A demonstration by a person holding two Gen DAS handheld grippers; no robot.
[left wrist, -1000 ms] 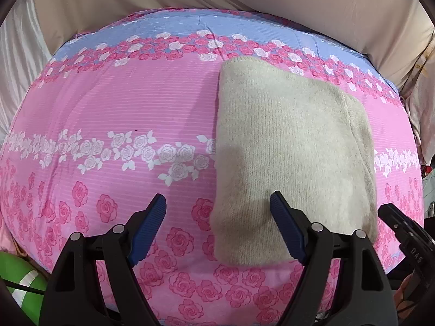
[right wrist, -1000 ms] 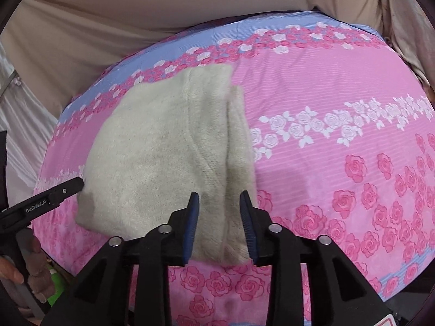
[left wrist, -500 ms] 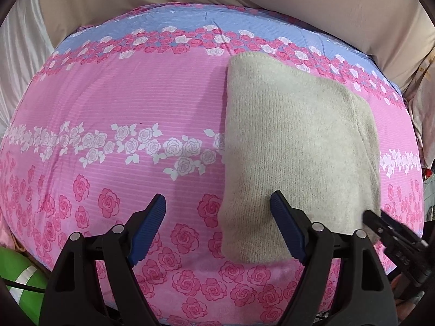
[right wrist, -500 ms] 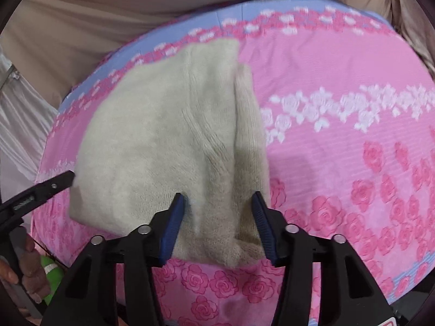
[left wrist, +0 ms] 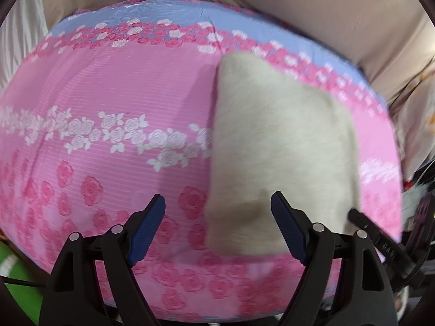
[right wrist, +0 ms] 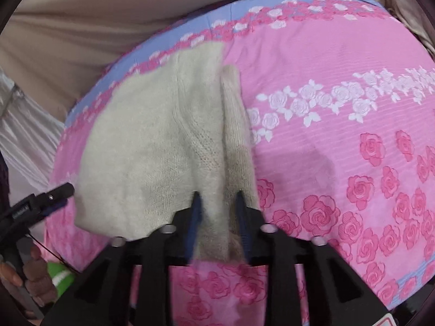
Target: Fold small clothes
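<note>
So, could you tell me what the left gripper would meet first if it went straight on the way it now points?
Probably the near left edge of the folded beige knit garment: the left gripper, open, straddles that edge above the rose-print sheet. Depth is unclear.

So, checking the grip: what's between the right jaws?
The near edge of the cream knit, in the right wrist view.

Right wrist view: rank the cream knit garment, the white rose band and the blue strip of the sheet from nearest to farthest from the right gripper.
1. cream knit garment, between the right gripper fingers, near edge.
2. white rose band, to the right, mid-sheet.
3. blue strip, along the far edge.
</note>
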